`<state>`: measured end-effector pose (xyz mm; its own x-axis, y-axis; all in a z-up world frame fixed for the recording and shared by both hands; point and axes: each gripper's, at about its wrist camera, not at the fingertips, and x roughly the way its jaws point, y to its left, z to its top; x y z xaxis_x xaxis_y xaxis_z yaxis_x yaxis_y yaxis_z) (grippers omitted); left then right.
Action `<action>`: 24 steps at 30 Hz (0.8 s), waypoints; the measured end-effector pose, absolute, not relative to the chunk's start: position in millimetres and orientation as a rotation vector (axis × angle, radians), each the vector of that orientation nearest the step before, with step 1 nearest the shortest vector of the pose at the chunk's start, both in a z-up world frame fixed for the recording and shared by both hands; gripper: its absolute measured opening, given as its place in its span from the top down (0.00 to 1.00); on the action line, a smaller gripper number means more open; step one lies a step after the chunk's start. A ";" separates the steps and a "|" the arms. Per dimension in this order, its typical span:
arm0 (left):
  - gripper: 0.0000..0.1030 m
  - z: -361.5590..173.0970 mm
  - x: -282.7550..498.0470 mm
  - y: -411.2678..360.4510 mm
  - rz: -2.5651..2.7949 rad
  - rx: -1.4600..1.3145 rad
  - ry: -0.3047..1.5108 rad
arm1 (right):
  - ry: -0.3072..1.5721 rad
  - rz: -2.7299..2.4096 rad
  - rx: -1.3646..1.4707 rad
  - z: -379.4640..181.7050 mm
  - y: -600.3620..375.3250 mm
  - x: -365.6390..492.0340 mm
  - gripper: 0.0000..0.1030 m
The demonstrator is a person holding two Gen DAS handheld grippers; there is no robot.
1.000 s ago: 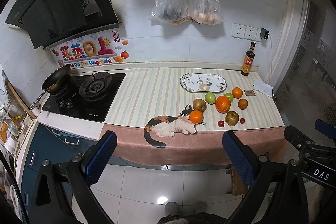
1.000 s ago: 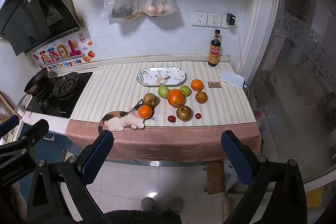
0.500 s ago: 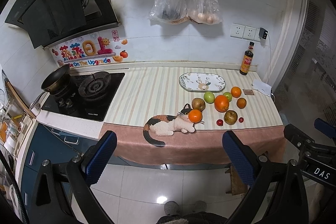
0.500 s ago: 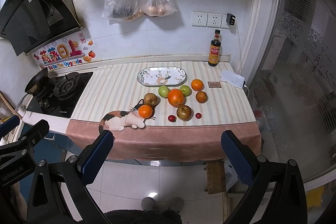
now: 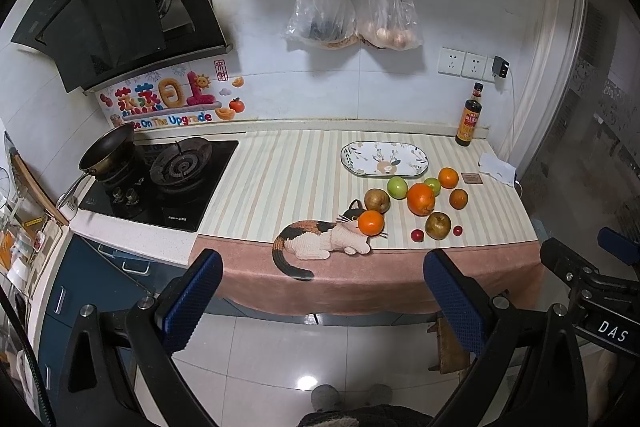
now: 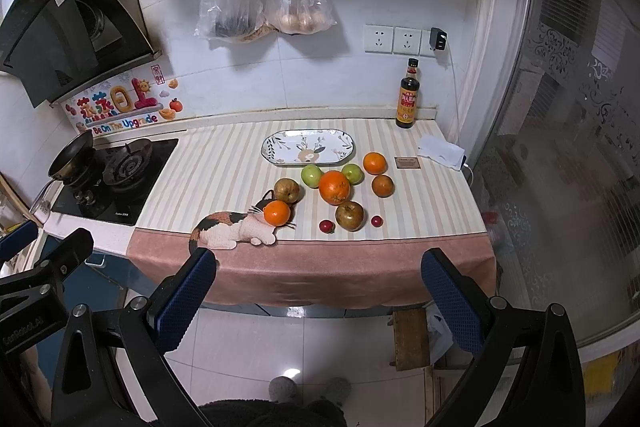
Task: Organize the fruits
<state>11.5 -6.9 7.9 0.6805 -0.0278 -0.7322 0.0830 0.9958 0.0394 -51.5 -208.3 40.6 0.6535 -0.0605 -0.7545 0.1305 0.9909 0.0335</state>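
Observation:
Several fruits lie loose on the striped counter cloth: a big orange [image 5: 421, 199] [image 6: 334, 187], smaller oranges [image 5: 371, 222] [image 6: 277, 213], two green apples [image 5: 397, 187] [image 6: 311, 175], brownish pears [image 5: 437, 225] [image 6: 349, 215] and two small red fruits [image 5: 417, 235] [image 6: 326, 226]. An oval patterned plate [image 5: 384, 158] [image 6: 308, 147] sits empty behind them. My left gripper [image 5: 320, 299] and right gripper [image 6: 320, 297] are both open and empty, held well back from the counter, above the floor.
A gas stove [image 5: 160, 183] with a pan [image 5: 106, 151] is at the left. A sauce bottle [image 6: 408, 95] stands at the back right by a white cloth [image 6: 442, 151]. Bags and scissors hang on the wall. A glass door [image 6: 560, 147] is at the right.
Both views have crept slightly closer to the counter. Nothing on the counter has moved and both grippers stay open.

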 end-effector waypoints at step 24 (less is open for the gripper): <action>0.00 -61.5 117.9 11.8 -0.010 0.064 0.837 | 0.827 -0.220 0.249 -10.5 -240.4 -0.7 0.00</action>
<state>117.9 11.8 -61.5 0.6695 0.0163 -0.7426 0.0340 0.9980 0.0526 -0.7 -240.4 -10.5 0.6571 -0.0957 -0.7477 0.2881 0.9485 0.1318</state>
